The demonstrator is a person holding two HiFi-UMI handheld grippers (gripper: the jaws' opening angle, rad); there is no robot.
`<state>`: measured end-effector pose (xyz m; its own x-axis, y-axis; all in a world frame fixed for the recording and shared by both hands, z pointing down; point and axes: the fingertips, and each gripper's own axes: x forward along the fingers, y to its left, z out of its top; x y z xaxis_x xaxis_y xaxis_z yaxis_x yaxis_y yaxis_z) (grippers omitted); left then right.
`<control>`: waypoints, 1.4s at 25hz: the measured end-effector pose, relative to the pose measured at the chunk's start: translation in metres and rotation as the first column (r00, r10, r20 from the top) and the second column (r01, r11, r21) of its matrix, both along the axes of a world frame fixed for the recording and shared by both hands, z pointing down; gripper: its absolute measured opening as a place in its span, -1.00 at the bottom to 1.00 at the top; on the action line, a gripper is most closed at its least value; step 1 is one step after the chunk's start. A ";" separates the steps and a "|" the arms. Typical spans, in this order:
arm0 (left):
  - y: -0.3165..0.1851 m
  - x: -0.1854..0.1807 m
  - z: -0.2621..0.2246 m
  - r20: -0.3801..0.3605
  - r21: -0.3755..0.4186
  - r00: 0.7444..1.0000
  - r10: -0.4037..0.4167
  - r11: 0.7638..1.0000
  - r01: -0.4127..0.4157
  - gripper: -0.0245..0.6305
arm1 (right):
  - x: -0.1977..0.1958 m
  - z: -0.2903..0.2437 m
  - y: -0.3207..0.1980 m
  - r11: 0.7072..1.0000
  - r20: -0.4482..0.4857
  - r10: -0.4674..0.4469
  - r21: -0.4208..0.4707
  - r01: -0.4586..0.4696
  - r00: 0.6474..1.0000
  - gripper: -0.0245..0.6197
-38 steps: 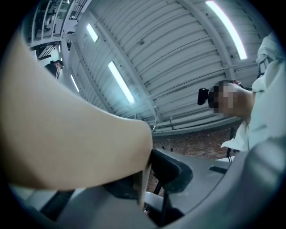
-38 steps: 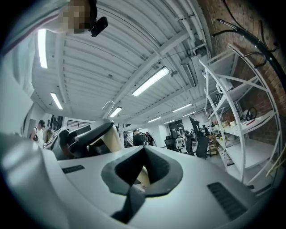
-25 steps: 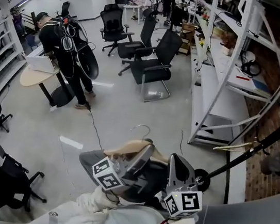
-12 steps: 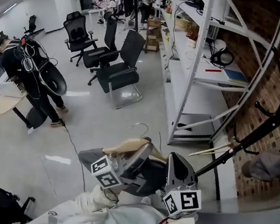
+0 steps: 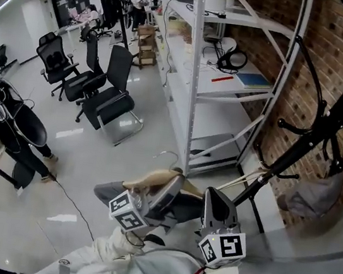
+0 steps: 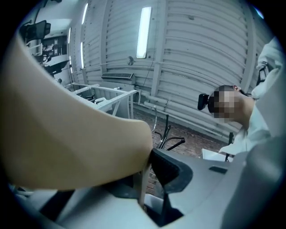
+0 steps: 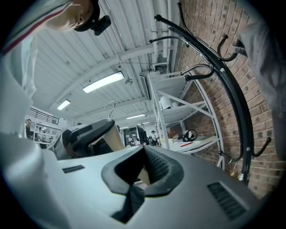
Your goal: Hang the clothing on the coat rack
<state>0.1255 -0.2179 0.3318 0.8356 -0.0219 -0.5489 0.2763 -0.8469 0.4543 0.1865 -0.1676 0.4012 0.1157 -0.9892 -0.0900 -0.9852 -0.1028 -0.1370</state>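
coat rack [image 5: 338, 113] has swung in close now; left gripper [image 5: 174, 184] and right gripper [image 5: 212, 200] each clamped on the wooden hanger [image 5: 152, 178] just short of it, hooking looks next.

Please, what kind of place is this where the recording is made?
Probably an open office or lab workspace. Black office chairs stand on the floor, tall white metal shelving with items on it runs along a brick wall, and a black coat rack stands nearby.
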 end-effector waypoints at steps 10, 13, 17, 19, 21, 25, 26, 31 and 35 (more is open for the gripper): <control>-0.007 0.082 0.004 0.005 -0.025 0.952 0.306 0.952 -0.306 -0.64 | 0.063 -0.001 0.007 0.960 -0.009 0.281 -0.011 -0.281 0.960 -0.85; -0.014 0.104 0.007 0.003 -0.040 0.914 0.406 0.913 -0.406 -0.64 | 0.077 0.001 0.004 0.923 -0.009 0.385 -0.021 -0.385 0.923 -0.85; -0.019 0.126 0.009 -0.004 -0.050 0.850 0.527 0.848 -0.527 -0.64 | 0.091 0.002 0.005 0.856 -0.013 0.516 -0.027 -0.516 0.857 -0.85; -0.018 0.134 0.010 -0.006 -0.053 0.806 0.591 0.805 -0.591 -0.64 | 0.094 0.004 0.009 0.811 -0.009 0.585 -0.026 -0.585 0.811 -0.85; -0.015 0.140 0.010 -0.008 -0.049 0.761 0.648 0.760 -0.648 -0.64 | 0.095 0.004 0.013 0.766 -0.007 0.643 -0.024 -0.643 0.766 -0.85; -0.006 0.146 0.008 -0.004 -0.032 0.669 0.743 0.668 -0.743 -0.64 | 0.092 0.003 0.020 0.673 -0.011 0.740 -0.022 -0.740 0.673 -0.85; -0.004 0.147 0.007 -0.003 -0.027 0.645 0.764 0.645 -0.764 -0.64 | 0.090 0.002 0.022 0.649 -0.014 0.760 -0.021 -0.760 0.649 -0.85; 0.009 0.147 0.006 0.000 -0.003 0.529 0.848 0.529 -0.848 -0.64 | 0.080 0.000 0.034 0.532 -0.016 0.847 -0.017 -0.847 0.532 -0.85; 0.021 0.143 0.006 0.002 0.009 0.465 0.885 0.465 -0.885 -0.64 | 0.072 0.000 0.044 0.463 -0.016 0.886 -0.015 -0.886 0.464 -0.85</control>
<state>0.2683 -0.1969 0.3377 0.4040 0.7326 -0.5478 0.8814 -0.1516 0.4473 0.2583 -0.1232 0.4017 0.9306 -0.3578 -0.0772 -0.3649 -0.9233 -0.1197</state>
